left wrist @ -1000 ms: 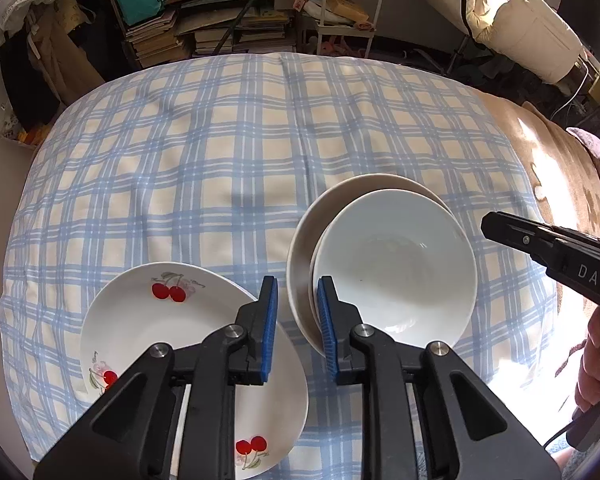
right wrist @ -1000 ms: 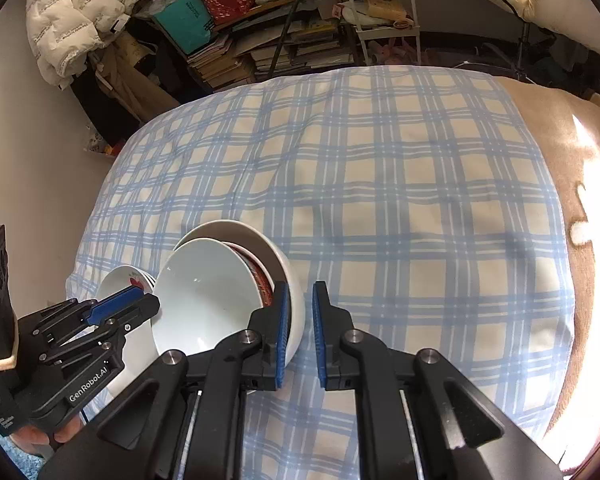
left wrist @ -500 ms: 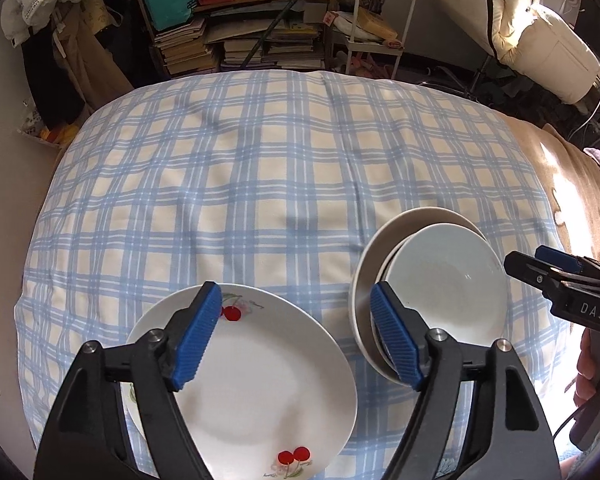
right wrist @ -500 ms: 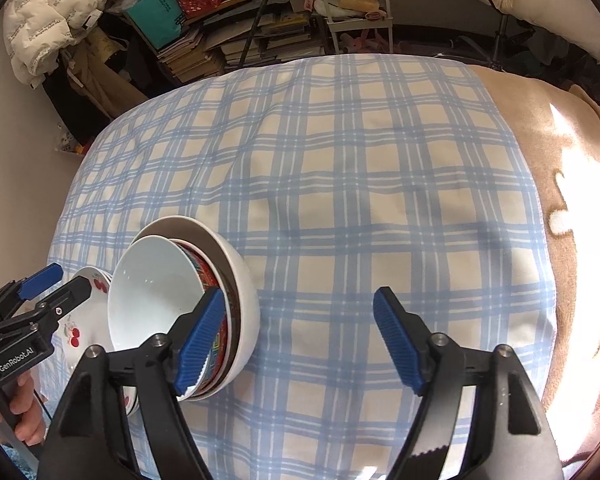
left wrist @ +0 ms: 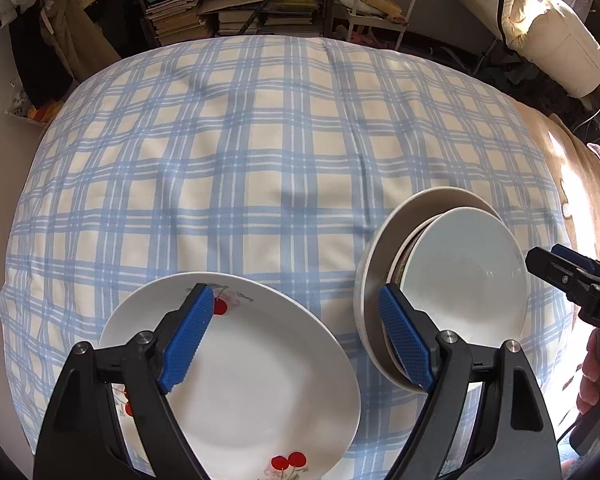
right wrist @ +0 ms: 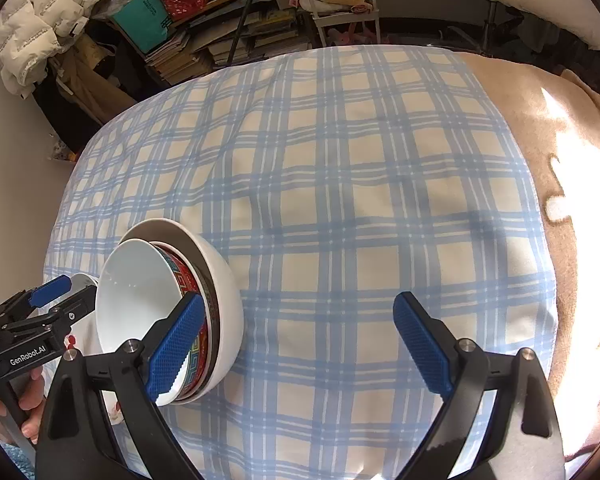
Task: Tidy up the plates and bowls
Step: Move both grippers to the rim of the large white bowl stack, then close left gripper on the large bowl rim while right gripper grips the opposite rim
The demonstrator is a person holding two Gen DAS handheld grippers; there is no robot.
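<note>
Surface: a bed point(left wrist: 284, 152) under a blue-and-cream checked cover carries all the crockery; the books and shelves beyond its far edge play no part.

Bowl stack: three bowls nested, lying toward the near edge of the bed. The large outer bowl point(right wrist: 224, 280) holds a patterned red-and-teal bowl point(right wrist: 190, 284), which holds the plain white bowl point(right wrist: 136, 292). The nest sits off-centre and tilted (the inner bowls ride toward the near side of the outer one).

Cherry plate: one white cherry plate point(left wrist: 260, 376) lies flat at the near edge, just beside the bowl stack on its left, apart from it as far as can be told.

Left gripper: the left gripper point(left wrist: 296, 340) is spread wide and holds nothing; it hangs above the plate, one finger over the plate's far rim, the other in front of the near-left rim of the stack.

Right gripper: the right gripper point(right wrist: 296, 344) is likewise spread wide and empty; its left finger stands in front of the stack's right rim, its right finger over bare cover.

Done: bowls gathered into a single nest; plate set alongside, kinds kept separate.

Outstanding: judged little. No other loose crockery shows on the bed. The nest might want squaring up; whether the plate has a further destination cannot be told.
</note>
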